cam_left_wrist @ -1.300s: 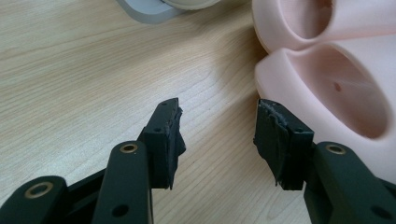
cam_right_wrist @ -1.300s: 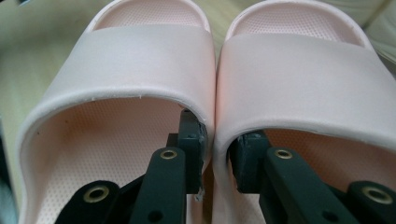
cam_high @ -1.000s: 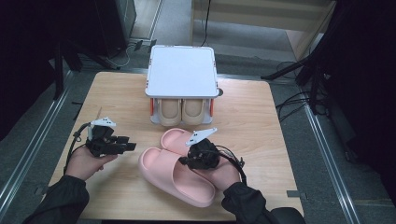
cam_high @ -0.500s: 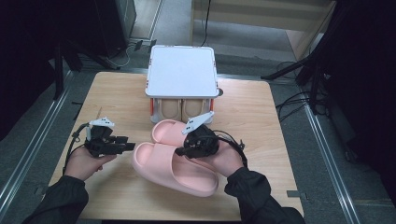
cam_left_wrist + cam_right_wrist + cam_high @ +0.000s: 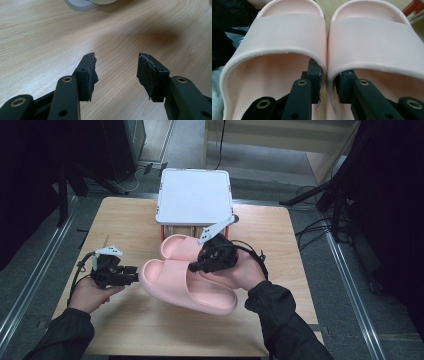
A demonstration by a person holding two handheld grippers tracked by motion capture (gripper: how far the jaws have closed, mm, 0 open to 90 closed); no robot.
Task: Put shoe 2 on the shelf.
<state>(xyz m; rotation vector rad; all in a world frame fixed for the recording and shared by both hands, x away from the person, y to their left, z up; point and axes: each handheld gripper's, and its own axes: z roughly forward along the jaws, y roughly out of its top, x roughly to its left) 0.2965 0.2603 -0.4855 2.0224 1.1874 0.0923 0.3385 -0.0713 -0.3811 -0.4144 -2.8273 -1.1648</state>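
Up close, the right hand-held gripper (image 5: 327, 83) pinches both pink slippers' (image 5: 372, 37) inner walls together; the left hand-held gripper (image 5: 116, 72) gapes empty.

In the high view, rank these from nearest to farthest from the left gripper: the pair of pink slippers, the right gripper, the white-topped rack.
1. Pair of pink slippers: its toe end lies just to the right of the left gripper.
2. Right gripper: further right, clamping the slippers' inner walls together.
3. White-topped rack: at the table's far edge, behind both.
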